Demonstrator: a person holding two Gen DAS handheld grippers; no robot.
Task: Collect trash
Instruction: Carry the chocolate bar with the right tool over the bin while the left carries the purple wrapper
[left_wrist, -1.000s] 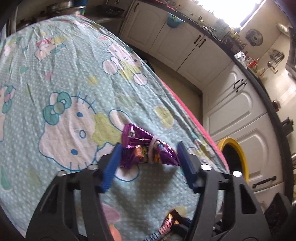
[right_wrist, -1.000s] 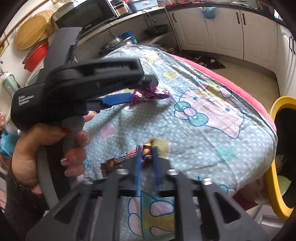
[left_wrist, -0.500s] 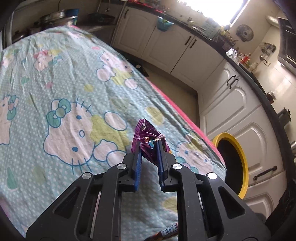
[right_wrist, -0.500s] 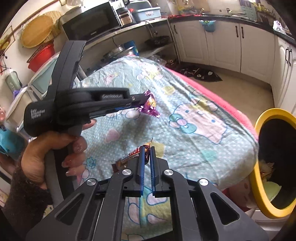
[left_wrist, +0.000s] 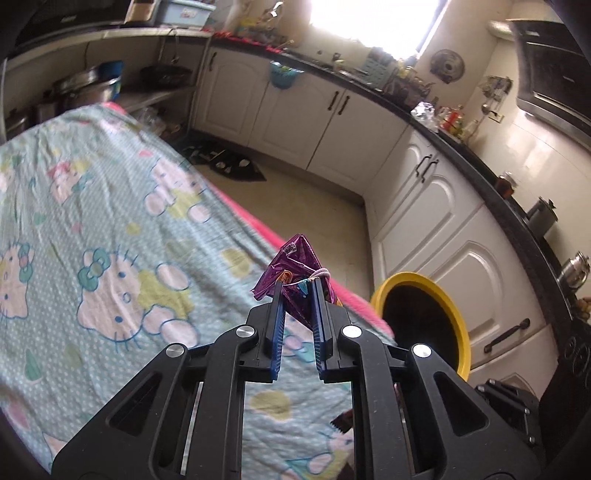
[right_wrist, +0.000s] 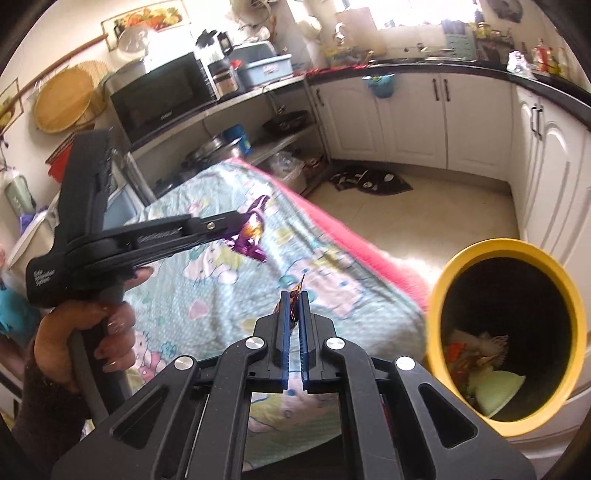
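Purple wrapper pinched in left tool | brown wrapper pinched in right tool | patterned sheet covers worktop | yellow-rimmed bin beside its corner | white kitchen cabinets

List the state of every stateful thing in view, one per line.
left hand-held gripper: shut on purple wrapper, lifted off the table
right hand-held gripper: shut on brown wrapper, lifted
yellow bin: open, trash inside
cabinet doors: closed

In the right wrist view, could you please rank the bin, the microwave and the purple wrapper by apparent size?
1. Bin, though it is nearest the camera.
2. Microwave.
3. Purple wrapper.
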